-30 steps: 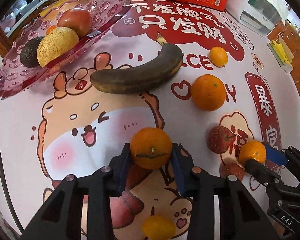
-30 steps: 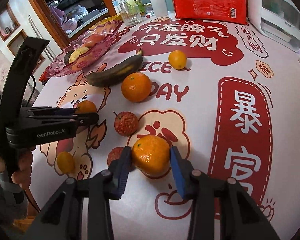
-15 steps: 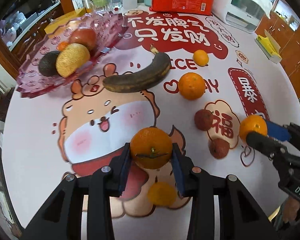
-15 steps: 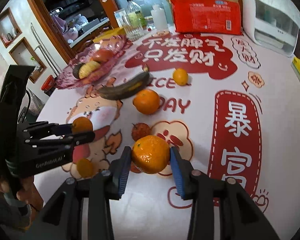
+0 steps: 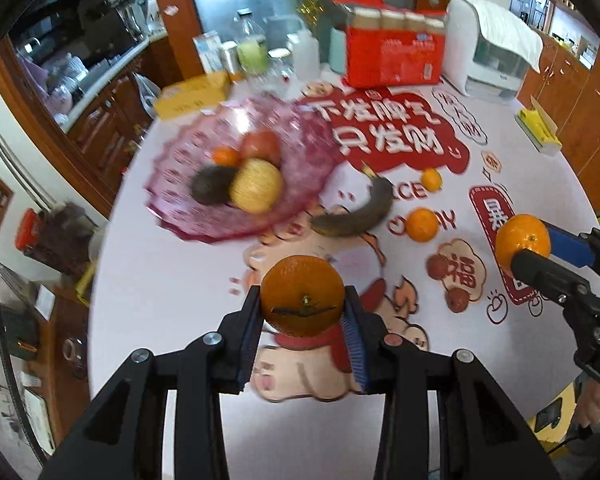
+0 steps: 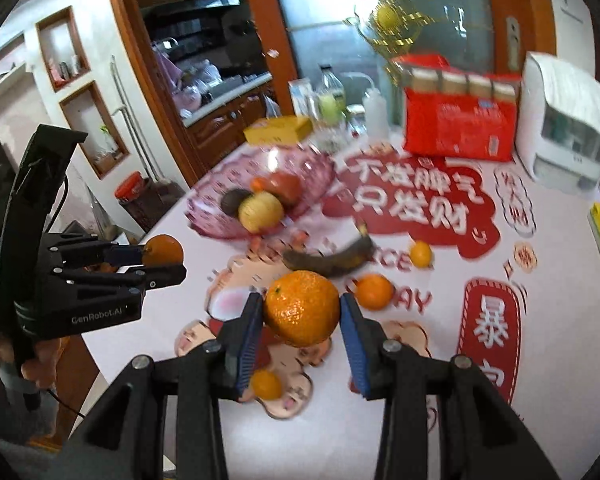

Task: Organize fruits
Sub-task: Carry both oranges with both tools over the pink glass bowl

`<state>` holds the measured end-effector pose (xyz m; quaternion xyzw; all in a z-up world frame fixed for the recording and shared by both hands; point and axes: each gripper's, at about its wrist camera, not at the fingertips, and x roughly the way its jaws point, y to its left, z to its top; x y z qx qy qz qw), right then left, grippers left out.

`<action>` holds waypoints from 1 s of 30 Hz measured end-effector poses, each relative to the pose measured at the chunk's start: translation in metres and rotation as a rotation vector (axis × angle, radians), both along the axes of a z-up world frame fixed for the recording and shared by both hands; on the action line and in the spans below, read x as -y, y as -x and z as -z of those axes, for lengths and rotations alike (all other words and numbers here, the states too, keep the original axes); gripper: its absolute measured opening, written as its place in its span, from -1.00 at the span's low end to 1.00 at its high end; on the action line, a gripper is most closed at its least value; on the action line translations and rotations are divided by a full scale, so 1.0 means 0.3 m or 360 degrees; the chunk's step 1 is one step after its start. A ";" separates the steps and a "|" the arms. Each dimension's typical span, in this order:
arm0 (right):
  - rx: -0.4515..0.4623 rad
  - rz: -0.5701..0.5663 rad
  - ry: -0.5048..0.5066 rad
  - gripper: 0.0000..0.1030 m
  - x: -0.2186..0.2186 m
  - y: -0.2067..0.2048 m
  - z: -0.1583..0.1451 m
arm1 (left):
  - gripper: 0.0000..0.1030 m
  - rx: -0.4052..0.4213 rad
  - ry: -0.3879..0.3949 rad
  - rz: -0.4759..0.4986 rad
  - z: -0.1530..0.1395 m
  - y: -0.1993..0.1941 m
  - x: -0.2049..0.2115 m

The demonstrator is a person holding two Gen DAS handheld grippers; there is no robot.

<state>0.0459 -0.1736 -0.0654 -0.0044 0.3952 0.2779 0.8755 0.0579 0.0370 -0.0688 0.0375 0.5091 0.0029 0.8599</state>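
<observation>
Kitchen counter with festive cloth; pink fruit dish (image 5: 204, 216) toward ten o'clock. Left gripper (image 5: 302, 316) clamping orange (image 5: 302, 294), right gripper (image 6: 300, 312) clamping second orange (image 6: 301, 307), both aloft. Firm, round, roll-prone; gripped across widest part.

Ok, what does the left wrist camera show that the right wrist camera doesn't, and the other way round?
Only the left wrist view: two dark red fruits on the cloth. Only the right wrist view: a small tangerine, low in the picture. Both: the left gripper shut on one orange, the right gripper shut on another orange, the pink dish and the banana.
</observation>
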 end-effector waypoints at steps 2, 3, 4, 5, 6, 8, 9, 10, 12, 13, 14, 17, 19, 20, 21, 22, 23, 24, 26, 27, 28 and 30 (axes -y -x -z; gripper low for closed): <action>0.0023 -0.0014 -0.0016 -0.24 -0.029 -0.002 -0.043 | -0.28 0.0037 -0.0043 0.0010 -0.058 -0.003 -0.044; 0.0044 -0.0023 -0.0027 -0.24 -0.047 -0.006 -0.074 | -0.28 0.0058 -0.0079 0.0016 -0.086 -0.005 -0.067; 0.0062 -0.0026 -0.0032 -0.24 -0.061 -0.011 -0.098 | -0.28 0.0081 -0.0118 0.0021 -0.115 -0.010 -0.090; 0.0075 -0.0027 -0.0034 -0.24 -0.072 -0.015 -0.118 | -0.28 0.0104 -0.0159 0.0026 -0.144 -0.019 -0.115; 0.0093 -0.0026 -0.0037 -0.24 -0.087 -0.022 -0.145 | -0.28 0.0122 -0.0193 0.0030 -0.172 -0.030 -0.141; 0.0120 -0.0018 -0.0043 -0.24 -0.114 -0.046 -0.199 | -0.28 0.0145 -0.0238 0.0036 -0.216 -0.052 -0.185; 0.0131 -0.0009 -0.0046 -0.24 -0.127 -0.061 -0.227 | -0.28 0.0156 -0.0255 0.0042 -0.238 -0.066 -0.209; 0.0137 -0.0003 -0.0050 -0.24 -0.133 -0.073 -0.243 | -0.28 0.0165 -0.0270 0.0050 -0.257 -0.082 -0.231; 0.0158 0.0028 -0.0065 -0.24 -0.154 -0.112 -0.301 | -0.28 0.0177 -0.0293 0.0069 -0.292 -0.112 -0.267; 0.0167 0.0039 -0.0069 -0.24 -0.161 -0.123 -0.323 | -0.28 0.0189 -0.0309 0.0083 -0.315 -0.133 -0.291; 0.0182 0.0054 -0.0072 -0.24 -0.172 -0.139 -0.352 | -0.28 0.0198 -0.0324 0.0092 -0.331 -0.149 -0.304; 0.0261 0.0101 -0.0051 -0.24 -0.215 -0.190 -0.431 | -0.28 0.0234 -0.0377 0.0122 -0.382 -0.217 -0.359; 0.0297 0.0129 -0.0031 -0.24 -0.243 -0.220 -0.455 | -0.28 0.0243 -0.0394 0.0131 -0.400 -0.278 -0.403; 0.0308 0.0147 -0.0023 -0.24 -0.264 -0.244 -0.462 | -0.28 0.0245 -0.0392 0.0136 -0.400 -0.303 -0.417; 0.0310 0.0165 -0.0020 -0.24 -0.285 -0.270 -0.462 | -0.28 0.0247 -0.0387 0.0143 -0.398 -0.331 -0.437; 0.0307 0.0179 -0.0017 -0.24 -0.298 -0.288 -0.459 | -0.28 0.0244 -0.0383 0.0150 -0.388 -0.368 -0.458; 0.0292 0.0202 -0.0014 -0.24 -0.320 -0.319 -0.446 | -0.28 0.0239 -0.0378 0.0157 -0.377 -0.394 -0.472; 0.0267 0.0225 -0.0015 -0.24 -0.340 -0.352 -0.427 | -0.28 0.0228 -0.0365 0.0169 -0.357 -0.429 -0.489; 0.0212 0.0266 -0.0020 -0.24 -0.370 -0.406 -0.380 | -0.28 0.0194 -0.0327 0.0186 -0.304 -0.492 -0.511; 0.0176 0.0290 -0.0020 -0.24 -0.389 -0.438 -0.346 | -0.28 0.0175 -0.0306 0.0197 -0.273 -0.517 -0.518; 0.0150 0.0304 -0.0019 -0.24 -0.401 -0.457 -0.324 | -0.28 0.0152 -0.0279 0.0215 -0.236 -0.553 -0.529; 0.0064 0.0342 -0.0011 -0.24 -0.435 -0.509 -0.241 | -0.28 0.0124 -0.0249 0.0240 -0.170 -0.596 -0.536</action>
